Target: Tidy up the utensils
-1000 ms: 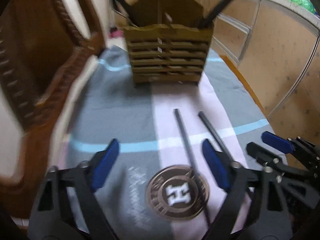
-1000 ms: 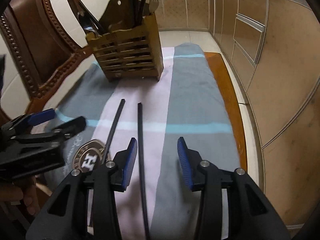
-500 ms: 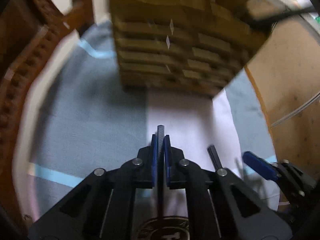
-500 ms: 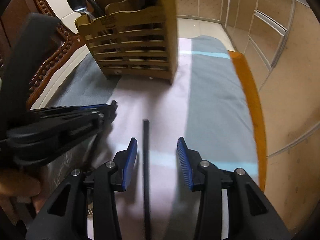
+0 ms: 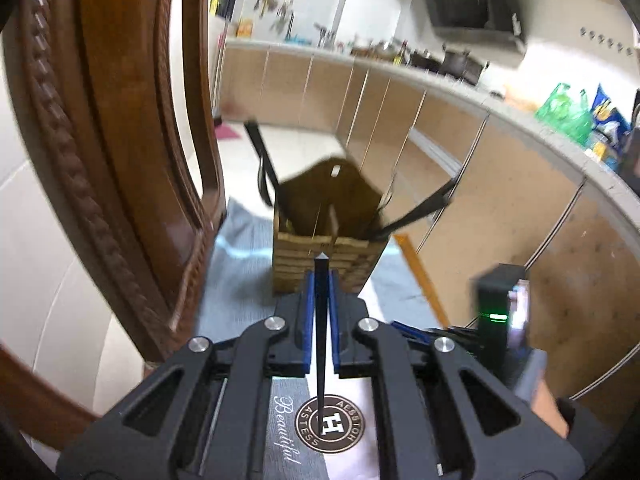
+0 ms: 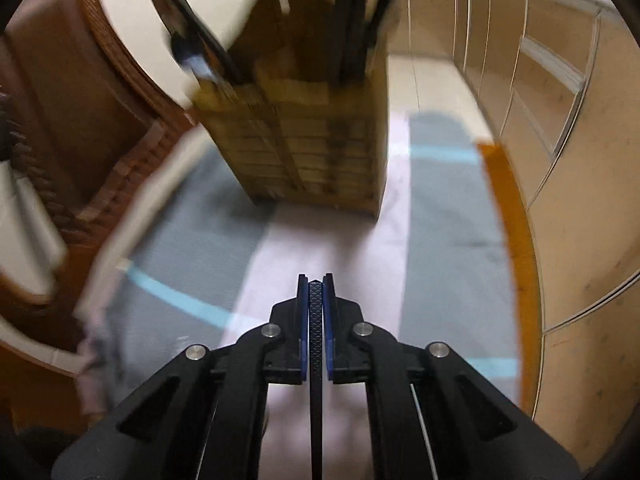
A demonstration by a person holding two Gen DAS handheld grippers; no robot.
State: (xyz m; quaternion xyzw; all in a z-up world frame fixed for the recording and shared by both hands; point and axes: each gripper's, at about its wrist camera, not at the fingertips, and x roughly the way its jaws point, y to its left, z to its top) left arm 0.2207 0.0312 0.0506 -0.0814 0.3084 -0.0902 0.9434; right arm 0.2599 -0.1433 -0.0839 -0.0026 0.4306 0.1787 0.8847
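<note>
Your table (image 6: 508,216) carries the striped cloth (image 6: 448,208), and the caddy (image 6: 304,152) stands at its far end, already holding dark utensils. A second ago both chopsticks lay on the cloth between spread tongs. Now your left gripper (image 5: 321,280) pinches one chopstick (image 5: 321,320) and has risen toward the caddy. Your right gripper (image 6: 316,284) has just clamped the other chopstick (image 6: 315,328), low over the cloth. Both pickups look done; dropping them into the caddy remains.
</note>
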